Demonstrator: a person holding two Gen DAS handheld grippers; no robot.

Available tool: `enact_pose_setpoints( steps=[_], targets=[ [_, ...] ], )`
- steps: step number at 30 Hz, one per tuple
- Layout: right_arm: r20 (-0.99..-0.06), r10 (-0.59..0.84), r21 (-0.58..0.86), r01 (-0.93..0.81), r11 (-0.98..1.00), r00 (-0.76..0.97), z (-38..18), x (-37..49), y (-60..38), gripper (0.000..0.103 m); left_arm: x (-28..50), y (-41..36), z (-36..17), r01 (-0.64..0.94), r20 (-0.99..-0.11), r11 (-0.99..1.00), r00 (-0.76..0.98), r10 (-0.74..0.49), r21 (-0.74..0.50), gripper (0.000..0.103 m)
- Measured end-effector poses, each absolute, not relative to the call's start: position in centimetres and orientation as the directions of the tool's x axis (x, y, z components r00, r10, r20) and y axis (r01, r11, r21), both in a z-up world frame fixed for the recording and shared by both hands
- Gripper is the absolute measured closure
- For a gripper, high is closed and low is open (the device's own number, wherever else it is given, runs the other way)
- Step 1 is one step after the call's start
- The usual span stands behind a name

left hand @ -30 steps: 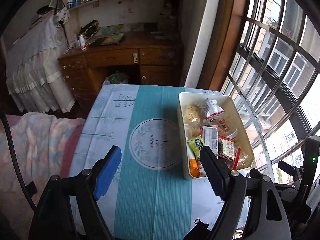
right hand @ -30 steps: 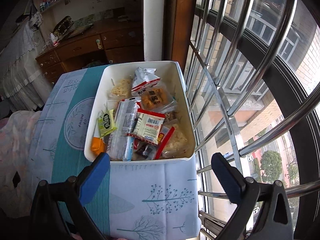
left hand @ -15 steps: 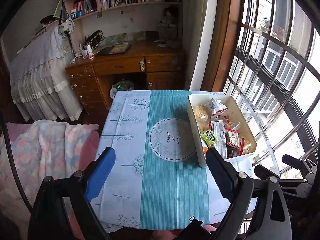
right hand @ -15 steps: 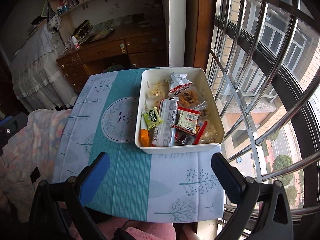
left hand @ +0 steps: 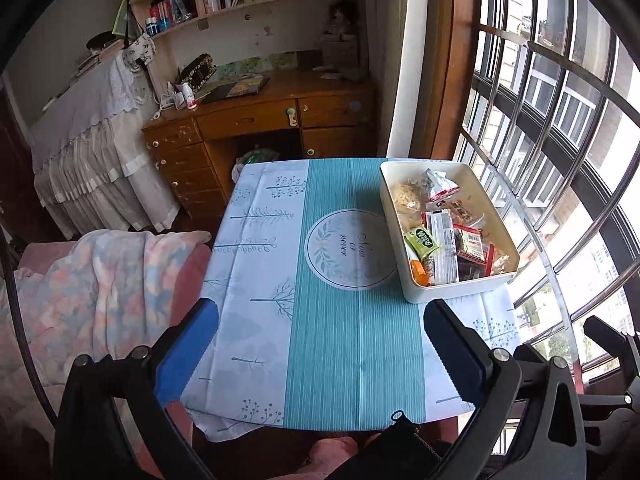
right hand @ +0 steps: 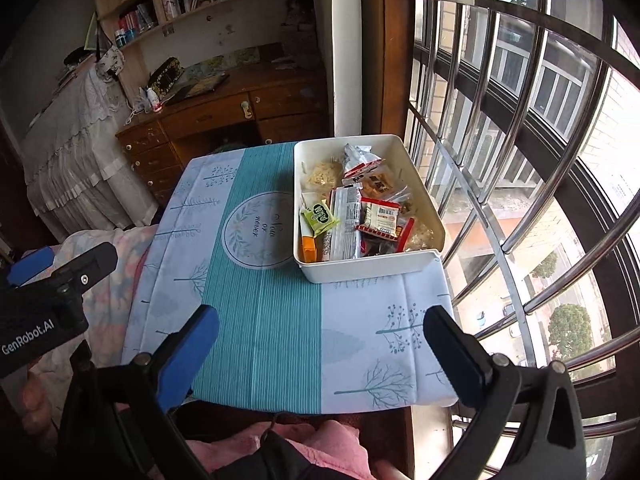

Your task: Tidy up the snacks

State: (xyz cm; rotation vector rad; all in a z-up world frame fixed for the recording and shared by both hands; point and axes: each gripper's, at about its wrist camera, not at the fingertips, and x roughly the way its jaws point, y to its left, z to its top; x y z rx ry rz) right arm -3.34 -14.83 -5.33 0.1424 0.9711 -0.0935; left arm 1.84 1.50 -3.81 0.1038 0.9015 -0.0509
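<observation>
both grippers pulled back since a second ago; whole worktop [left hand: 332, 320] now visible. left gripper [left hand: 320, 344]: jaws spread, empty. right gripper [right hand: 320, 344]: same. white rectangular plastic bin [right hand: 368, 268], far right of worktop by window, packed with mixed wrapped snacks [right hand: 352, 212].

We read "GenRobot.AI" on the left tongs [right hand: 44, 320] body, w/ white letters. Tablecloth [right hand: 280, 320] medallion reads approx. "Now or never". Snack wrapper print too small to read.
</observation>
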Motion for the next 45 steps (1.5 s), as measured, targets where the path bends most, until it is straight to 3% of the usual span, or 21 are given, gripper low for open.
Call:
enact_pose_setpoints(
  steps=[45],
  targets=[
    [-0.815,-0.031,0.029,0.095,0.995,0.578,-5.9,-3.3,-17.2,0.000,1.2,-1.2,-5.3,0.052,-0.809,0.995,0.586,0.038,0.085,0.001]
  ],
)
